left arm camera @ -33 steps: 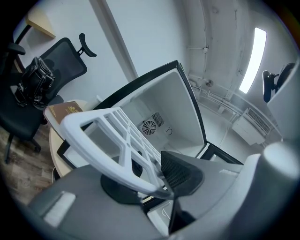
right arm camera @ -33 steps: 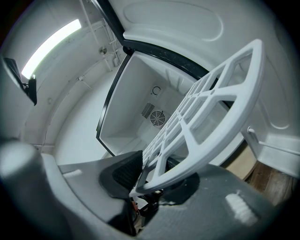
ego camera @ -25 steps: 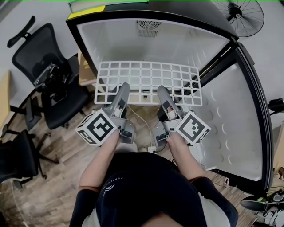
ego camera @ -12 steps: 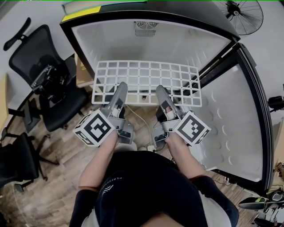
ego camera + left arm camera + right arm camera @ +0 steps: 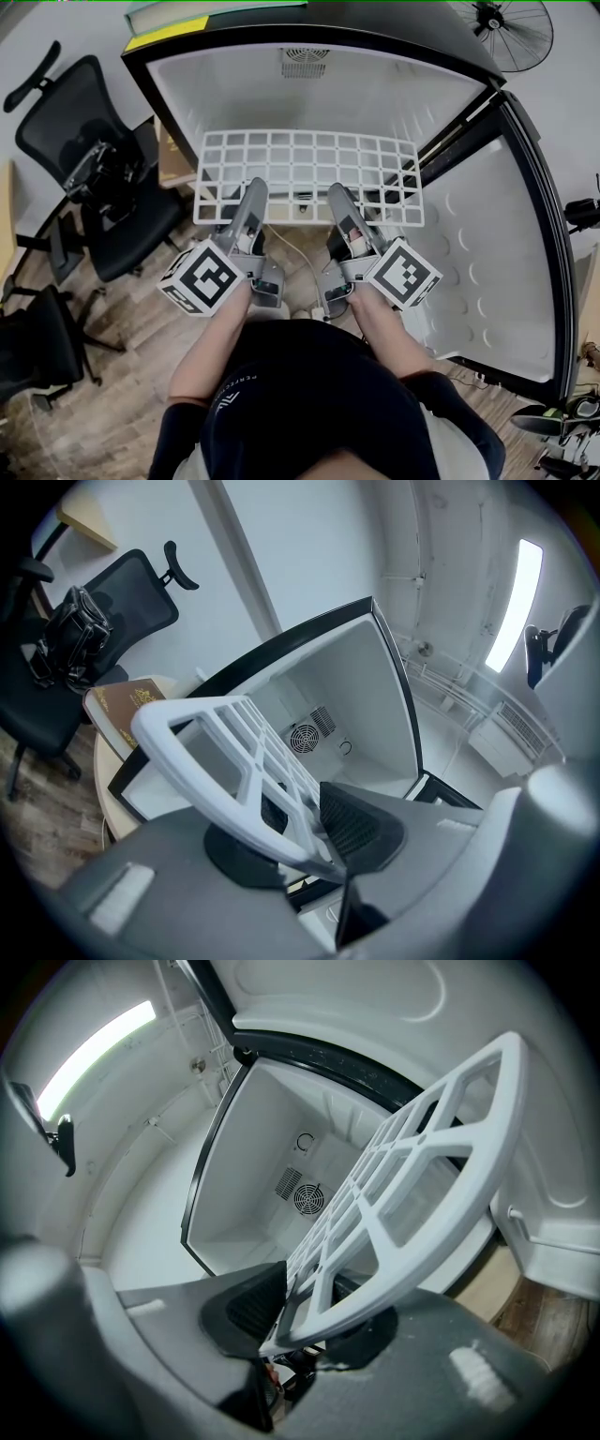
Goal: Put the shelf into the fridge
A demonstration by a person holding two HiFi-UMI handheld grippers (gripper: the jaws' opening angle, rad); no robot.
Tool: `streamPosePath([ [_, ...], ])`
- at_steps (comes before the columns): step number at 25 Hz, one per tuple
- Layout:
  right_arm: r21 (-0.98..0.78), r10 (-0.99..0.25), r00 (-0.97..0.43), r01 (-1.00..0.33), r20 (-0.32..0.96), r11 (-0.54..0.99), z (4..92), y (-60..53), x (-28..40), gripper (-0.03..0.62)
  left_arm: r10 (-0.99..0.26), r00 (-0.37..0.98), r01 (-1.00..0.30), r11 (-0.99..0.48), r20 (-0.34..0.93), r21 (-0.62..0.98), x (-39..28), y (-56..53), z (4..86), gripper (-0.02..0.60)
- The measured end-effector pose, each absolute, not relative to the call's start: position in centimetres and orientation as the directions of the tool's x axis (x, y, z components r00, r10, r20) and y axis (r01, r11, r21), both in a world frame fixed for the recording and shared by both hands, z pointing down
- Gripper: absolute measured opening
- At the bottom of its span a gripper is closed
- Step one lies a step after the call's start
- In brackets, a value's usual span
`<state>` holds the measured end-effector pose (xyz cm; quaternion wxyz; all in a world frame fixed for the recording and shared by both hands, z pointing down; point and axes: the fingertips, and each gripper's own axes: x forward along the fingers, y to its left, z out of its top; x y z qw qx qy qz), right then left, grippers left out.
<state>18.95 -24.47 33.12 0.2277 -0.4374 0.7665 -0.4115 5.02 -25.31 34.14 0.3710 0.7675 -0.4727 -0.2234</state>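
Note:
A white grid shelf [image 5: 309, 173] hangs level in the mouth of the open fridge [image 5: 309, 94], its far edge just inside. My left gripper [image 5: 251, 192] holds the near bar left of centre, and my right gripper [image 5: 339, 197] holds it right of centre. Both sets of jaws have just been closing with the bar between them. In the left gripper view the shelf [image 5: 216, 752] runs out from between the pads of the left gripper [image 5: 300, 832]. In the right gripper view the shelf [image 5: 422, 1194] is clamped the same way by the right gripper [image 5: 300, 1316].
The fridge door [image 5: 497, 272] stands open to the right. Black office chairs [image 5: 84, 159] stand at the left, and a book [image 5: 127, 705] lies on a small table beside the fridge. A fan [image 5: 511, 33] is at the top right. A white cable [image 5: 300, 262] lies on the wooden floor below the shelf.
The head view has drifted a little. The shelf and both grippers keep their places in front of the fridge.

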Motion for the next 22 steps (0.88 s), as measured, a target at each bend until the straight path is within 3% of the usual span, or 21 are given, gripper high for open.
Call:
streamPosePath([
  [22,-0.851,-0.851,-0.525,-0.444,-0.006,0.28,33.61,-24.11,18.93,0.091,-0.903,0.428,-0.575,-0.25,0.026,0.779,4.96,-24.53,34.39,0.121],
])
